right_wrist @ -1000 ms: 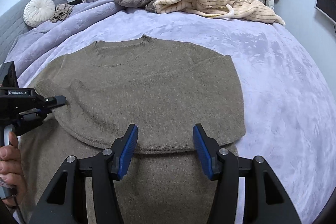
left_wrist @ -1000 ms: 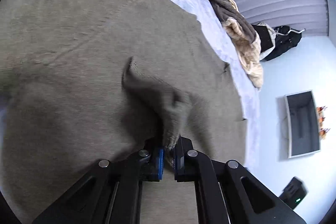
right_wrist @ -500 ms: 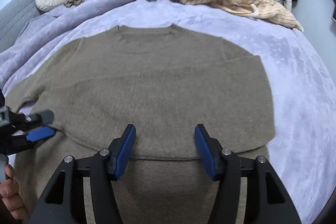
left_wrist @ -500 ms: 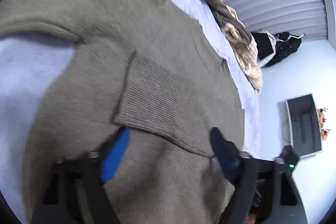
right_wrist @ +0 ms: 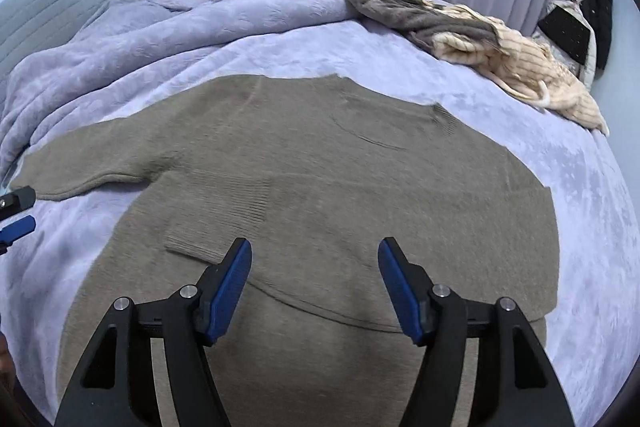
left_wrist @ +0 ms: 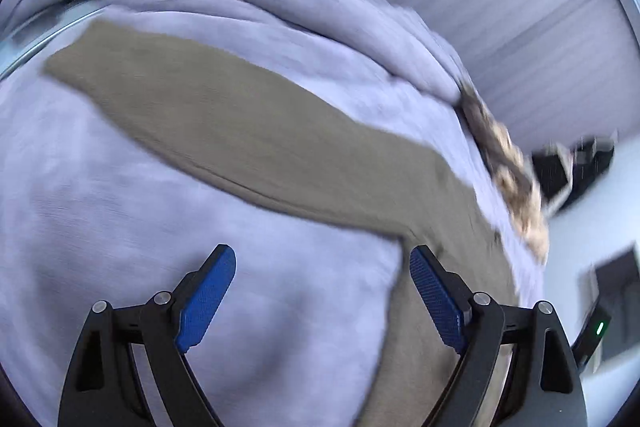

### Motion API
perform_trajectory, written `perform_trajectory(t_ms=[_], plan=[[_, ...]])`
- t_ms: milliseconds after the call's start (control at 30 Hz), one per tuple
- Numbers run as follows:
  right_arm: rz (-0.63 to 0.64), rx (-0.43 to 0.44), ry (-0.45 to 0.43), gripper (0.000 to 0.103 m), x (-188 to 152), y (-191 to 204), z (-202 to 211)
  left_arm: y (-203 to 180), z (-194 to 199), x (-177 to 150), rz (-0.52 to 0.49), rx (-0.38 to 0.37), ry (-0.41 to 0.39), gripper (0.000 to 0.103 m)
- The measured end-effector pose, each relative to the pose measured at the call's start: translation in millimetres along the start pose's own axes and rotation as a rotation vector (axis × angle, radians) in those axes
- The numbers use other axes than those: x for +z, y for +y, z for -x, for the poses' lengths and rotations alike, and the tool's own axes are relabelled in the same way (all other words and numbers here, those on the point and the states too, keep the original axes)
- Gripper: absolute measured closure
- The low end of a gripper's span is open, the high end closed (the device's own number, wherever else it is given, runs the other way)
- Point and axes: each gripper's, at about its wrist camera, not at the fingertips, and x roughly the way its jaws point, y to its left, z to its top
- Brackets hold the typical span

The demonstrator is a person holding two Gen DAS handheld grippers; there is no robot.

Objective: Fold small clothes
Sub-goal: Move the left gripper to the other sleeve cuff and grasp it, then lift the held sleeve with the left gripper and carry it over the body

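Both sets of fingers spread wide, holding nothing. Right gripper (right_wrist: 314, 283) hovers over the olive sweater (right_wrist: 360, 179), which lies flat on the lavender bed (right_wrist: 580, 187). Left gripper (left_wrist: 322, 291) hangs over bare bedspread beside the outstretched left sleeve (left_wrist: 224, 123); view blurred. Right sleeve looks folded across the chest. Likely step: sleeve folding. Next: pinch the left cuff and carry it inward.
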Motion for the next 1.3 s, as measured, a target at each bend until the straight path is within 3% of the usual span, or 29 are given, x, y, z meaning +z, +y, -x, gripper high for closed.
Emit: perform_trajectory(t_ms=[67,167,267,333,400,467,633,700,800,867,1067,1300], plan=[[0.058,0.032,0.001,0.033,6.2,30.6,0.3,34.8,11.0,16.0,0.086,0.006,-0.024,0.014],[0.133,0.073,0.009,0.033,11.9,72.3,-1.2,69.7,26.3,43.4,0.125,0.049,-0.090,0.014],[0.181,0.096,0.018,0.033,12.7,105.4,-3.8,106.0,29.2,74.4,0.211,0.001,-0.121,0.014],[0.200,0.108,0.022,0.033,10.6,121.5,-3.4,139.5,22.6,92.3,0.317,-0.110,-0.108,0.014],[0.218,0.113,0.030,0.033,9.3,133.7,-4.0,153.5,8.1,98.8,0.389,-0.170,-0.096,0.014],[0.243,0.104,0.039,0.033,9.0,144.5,-5.9,158.8,-4.3,102.9,0.406,-0.173,-0.098,0.014],[0.252,0.105,0.063,0.033,15.2,158.7,-12.1,128.0,-28.6,119.6,0.324,-0.081,-0.139,0.014],[0.240,0.113,0.074,0.033,19.3,161.3,-15.3,120.1,-38.3,130.8,0.279,-0.008,-0.146,0.016],[0.249,0.098,0.079,0.033,23.7,165.9,-19.1,109.9,-48.5,140.3,0.182,0.074,-0.149,0.079],[0.260,0.090,0.082,0.033,25.5,168.1,-21.4,110.9,-49.9,140.7,0.158,0.087,-0.144,0.091],[0.258,0.075,0.094,0.033,31.6,172.0,-29.4,108.4,-21.2,135.4,0.099,0.165,-0.217,0.095],[0.234,0.057,0.099,0.033,34.5,161.8,-31.4,77.1,-0.5,132.4,-0.027,0.256,-0.251,0.095]])
